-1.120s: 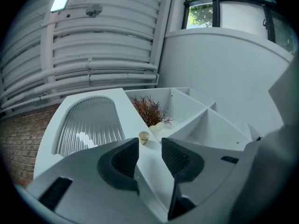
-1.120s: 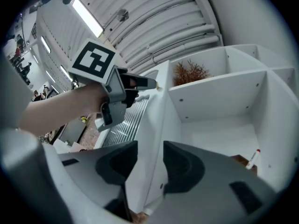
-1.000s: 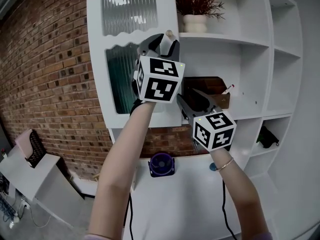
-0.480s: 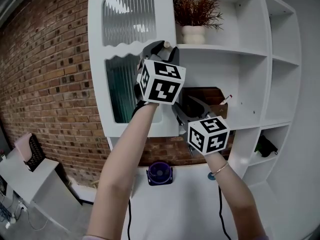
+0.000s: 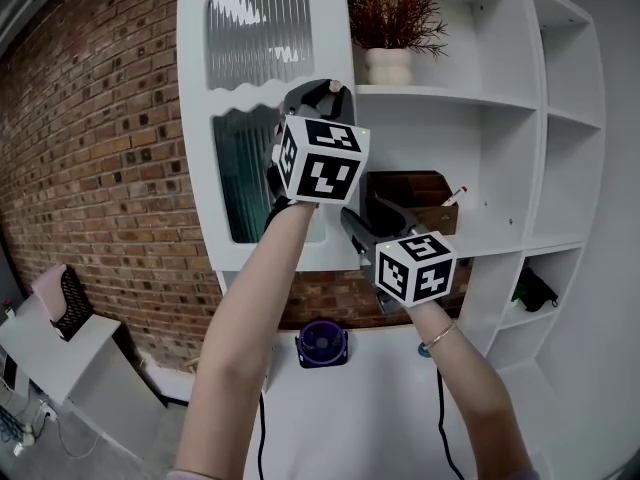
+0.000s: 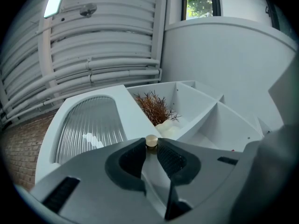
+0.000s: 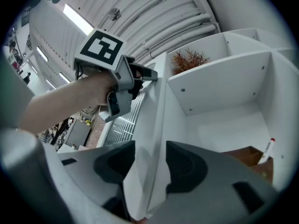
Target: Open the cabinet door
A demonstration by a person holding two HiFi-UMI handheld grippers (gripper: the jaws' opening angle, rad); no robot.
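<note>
Door point(image 5: 250, 38) stands slightly ajar. Left gripper point(image 6: 150, 149) has just closed, pinching the knob point(image 6: 151, 141) on door's free edge. Right gripper point(image 7: 150, 164) has just spread wide and straddles that edge below the knob without clamping. Opening step; next probably a steady outward pull by the knob.

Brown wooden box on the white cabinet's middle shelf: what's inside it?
A white pen with a red tip sticks up from the right end of the brown wooden box. Whatever else lies inside cannot be seen: the box's own front wall covers it.
</note>
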